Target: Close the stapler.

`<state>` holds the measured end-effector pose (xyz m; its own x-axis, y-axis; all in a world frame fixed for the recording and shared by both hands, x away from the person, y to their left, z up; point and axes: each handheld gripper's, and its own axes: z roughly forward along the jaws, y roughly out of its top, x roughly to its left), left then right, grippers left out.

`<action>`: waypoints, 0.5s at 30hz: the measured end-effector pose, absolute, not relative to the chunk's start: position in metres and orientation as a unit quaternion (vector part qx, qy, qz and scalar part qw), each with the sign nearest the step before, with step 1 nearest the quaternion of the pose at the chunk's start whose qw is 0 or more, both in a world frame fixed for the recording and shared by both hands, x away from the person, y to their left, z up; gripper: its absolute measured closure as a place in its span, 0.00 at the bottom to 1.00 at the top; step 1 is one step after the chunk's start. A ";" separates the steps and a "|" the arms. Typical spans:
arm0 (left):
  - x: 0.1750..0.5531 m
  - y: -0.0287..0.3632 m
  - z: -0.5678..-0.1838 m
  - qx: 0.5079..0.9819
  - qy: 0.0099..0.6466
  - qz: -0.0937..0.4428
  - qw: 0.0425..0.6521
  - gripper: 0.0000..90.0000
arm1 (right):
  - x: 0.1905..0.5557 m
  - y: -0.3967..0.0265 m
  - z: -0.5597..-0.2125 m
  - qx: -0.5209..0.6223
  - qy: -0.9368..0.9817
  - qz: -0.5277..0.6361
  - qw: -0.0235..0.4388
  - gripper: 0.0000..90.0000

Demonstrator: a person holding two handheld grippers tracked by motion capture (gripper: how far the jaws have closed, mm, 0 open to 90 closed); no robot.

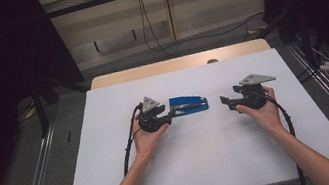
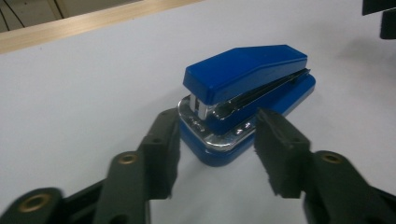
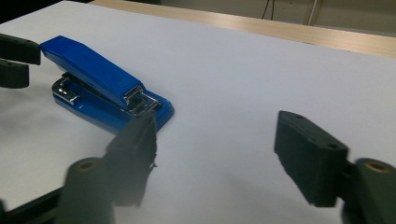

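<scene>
Operator: Left gripper status, please.

Technician: It is sitting released. In the left gripper view its two black jaws are standing apart, and the pads are pressing on nothing. The blue plastic stapler with the chrome metal hinge is lying just ahead of the fingertips, hinge end nearest, with that end reaching into the gap between the tips without contact.

Operator: And from above?

Technician: In the high view the left hand is holding the gripper level, pointing across at the stapler, which is resting flat on the white table top.

Operator: Right gripper?

Technician: Also released. In the right gripper view the jaws are standing wide apart, with bare table top between them. The stapler is lying beyond and to the side of the near jaw, apart from it. The right hand is holding this gripper level, pointing towards the stapler's far end.

Operator: Position of the stapler relative to both?

Technician: It is lying between the two grippers, just beside the left one and farther from the right one.
</scene>
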<state>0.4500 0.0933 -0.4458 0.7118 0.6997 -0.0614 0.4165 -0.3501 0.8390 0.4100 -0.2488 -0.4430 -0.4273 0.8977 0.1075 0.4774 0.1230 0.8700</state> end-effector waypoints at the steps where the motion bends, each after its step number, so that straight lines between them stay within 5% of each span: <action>1: 0.450 0.092 -0.447 0.807 0.349 0.160 0.449 0.44 | 0.410 -0.249 -0.443 0.483 0.711 0.455 0.232 0.24; 8: 0.447 0.093 -0.441 0.807 0.339 0.170 0.452 0.17 | 0.409 -0.249 -0.441 0.493 0.699 0.453 0.252 0.03; 15: 0.444 0.104 -0.433 0.798 0.336 0.169 0.472 0.05 | 0.404 -0.250 -0.436 0.496 0.687 0.460 0.264 0.03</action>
